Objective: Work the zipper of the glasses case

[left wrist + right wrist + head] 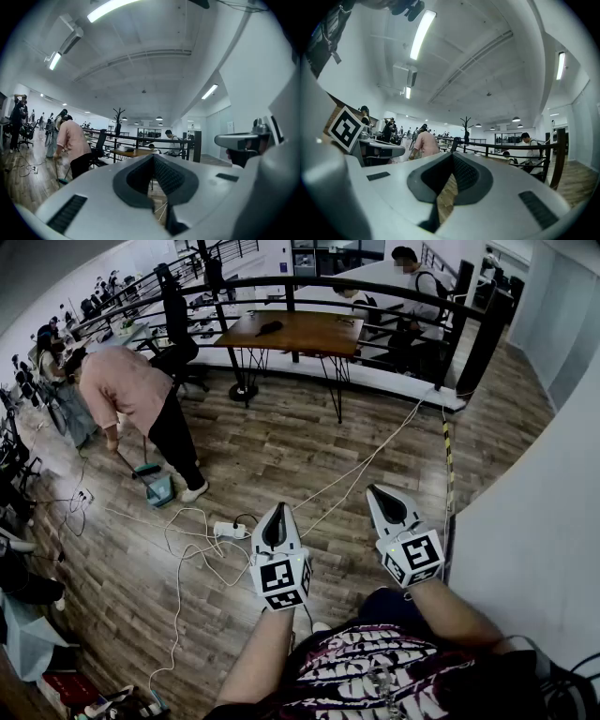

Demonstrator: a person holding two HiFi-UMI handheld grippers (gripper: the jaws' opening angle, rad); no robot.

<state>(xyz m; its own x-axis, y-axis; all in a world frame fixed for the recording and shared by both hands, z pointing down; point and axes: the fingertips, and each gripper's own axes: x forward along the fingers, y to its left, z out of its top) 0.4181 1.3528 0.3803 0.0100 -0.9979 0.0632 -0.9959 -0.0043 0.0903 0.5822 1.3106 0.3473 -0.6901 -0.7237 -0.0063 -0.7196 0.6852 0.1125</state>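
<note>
Held level over the wood floor (281, 437): left gripper (277, 509), jaws closed with nothing clamped; right gripper (374, 490) just beside it, likewise closed and empty. Glasses case is seen in no view, so its long axis and heading cannot be told.

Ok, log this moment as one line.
left gripper: shut, empty | right gripper: shut, empty | glasses case: not in view

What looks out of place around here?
Loose white cables and a power strip sprawl across the wooden floor, a likely trip hazard. Otherwise nothing stands out; the left claw and right claw are shut on nothing.
</note>
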